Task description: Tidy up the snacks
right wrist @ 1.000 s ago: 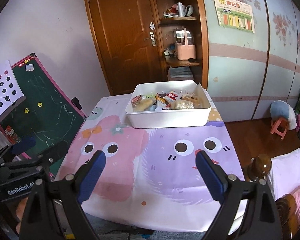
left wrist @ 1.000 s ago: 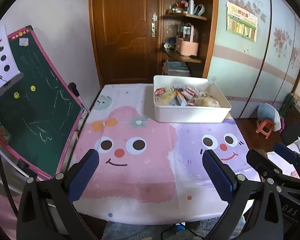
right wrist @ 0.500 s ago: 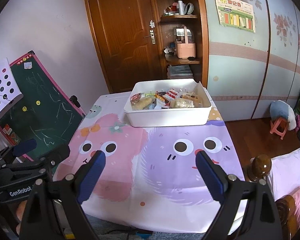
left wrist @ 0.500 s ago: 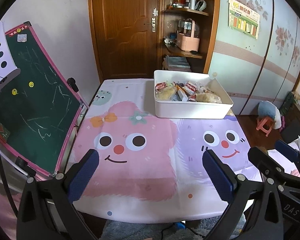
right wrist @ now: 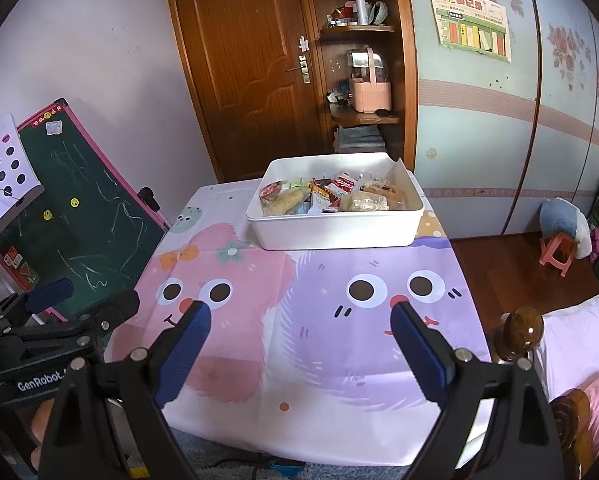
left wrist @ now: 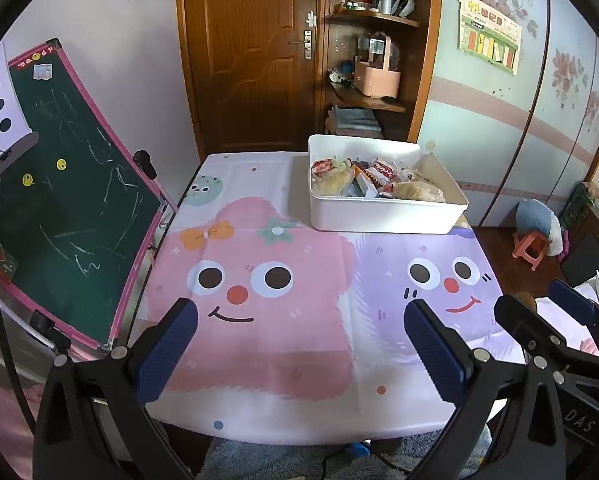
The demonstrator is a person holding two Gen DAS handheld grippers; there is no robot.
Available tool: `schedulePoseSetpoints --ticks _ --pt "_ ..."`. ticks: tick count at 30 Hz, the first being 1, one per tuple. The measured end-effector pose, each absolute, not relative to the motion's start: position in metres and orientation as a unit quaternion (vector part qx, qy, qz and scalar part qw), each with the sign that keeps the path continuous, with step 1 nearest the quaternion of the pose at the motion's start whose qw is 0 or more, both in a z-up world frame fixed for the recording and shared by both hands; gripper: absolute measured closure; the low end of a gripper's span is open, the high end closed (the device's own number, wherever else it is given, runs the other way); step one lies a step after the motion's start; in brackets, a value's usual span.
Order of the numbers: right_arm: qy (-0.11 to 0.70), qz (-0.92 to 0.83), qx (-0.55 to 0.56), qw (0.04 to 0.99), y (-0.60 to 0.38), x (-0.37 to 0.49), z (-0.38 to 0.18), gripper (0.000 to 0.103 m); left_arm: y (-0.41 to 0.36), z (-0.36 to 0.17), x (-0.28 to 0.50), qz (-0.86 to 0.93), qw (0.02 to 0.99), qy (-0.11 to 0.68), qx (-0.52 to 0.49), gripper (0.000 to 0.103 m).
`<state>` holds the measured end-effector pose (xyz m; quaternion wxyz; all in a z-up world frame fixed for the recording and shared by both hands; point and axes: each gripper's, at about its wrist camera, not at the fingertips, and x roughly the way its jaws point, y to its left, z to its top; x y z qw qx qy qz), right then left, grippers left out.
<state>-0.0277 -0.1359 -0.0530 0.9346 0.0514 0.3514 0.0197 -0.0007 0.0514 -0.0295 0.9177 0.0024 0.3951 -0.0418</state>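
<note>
Two hand-held grippers poised over a table (left wrist: 259, 408) draped in a cartoon-printed cloth, seen from each wrist camera. The left gripper (left wrist: 299, 320) hangs above the near edge of the table, over the pink smiling character; its blue-padded jaws stand spread wide with nothing between them. The right gripper (right wrist: 299, 316) hangs likewise above the near edge, over the boundary between the pink and purple characters, jaws also spread wide and holding nothing. Each gripper appears at the margin of the other's view: the right one at the lower right of the left view, the left one at the lower left of the right view. The white bin (left wrist: 383, 216) sits at the far side of the table, toward the right, well apart from both grippers. The snacks (right wrist: 327, 196), a heap of wrapped packets, lie inside it. A green chalkboard (left wrist: 59, 200) leans to the left of the table; a wooden door (right wrist: 243, 60) and open shelves stand beyond the far edge.
</note>
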Motion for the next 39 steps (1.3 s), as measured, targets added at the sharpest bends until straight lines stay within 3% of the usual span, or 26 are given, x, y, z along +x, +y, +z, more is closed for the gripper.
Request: schedulePoseSetpoints --ticks 39 --pt "0.365 0.019 0.056 0.929 -0.135 -0.027 -0.069 0.011 0.056 -0.044 -0.009 -0.042 0.912 0.408 0.002 0.000"
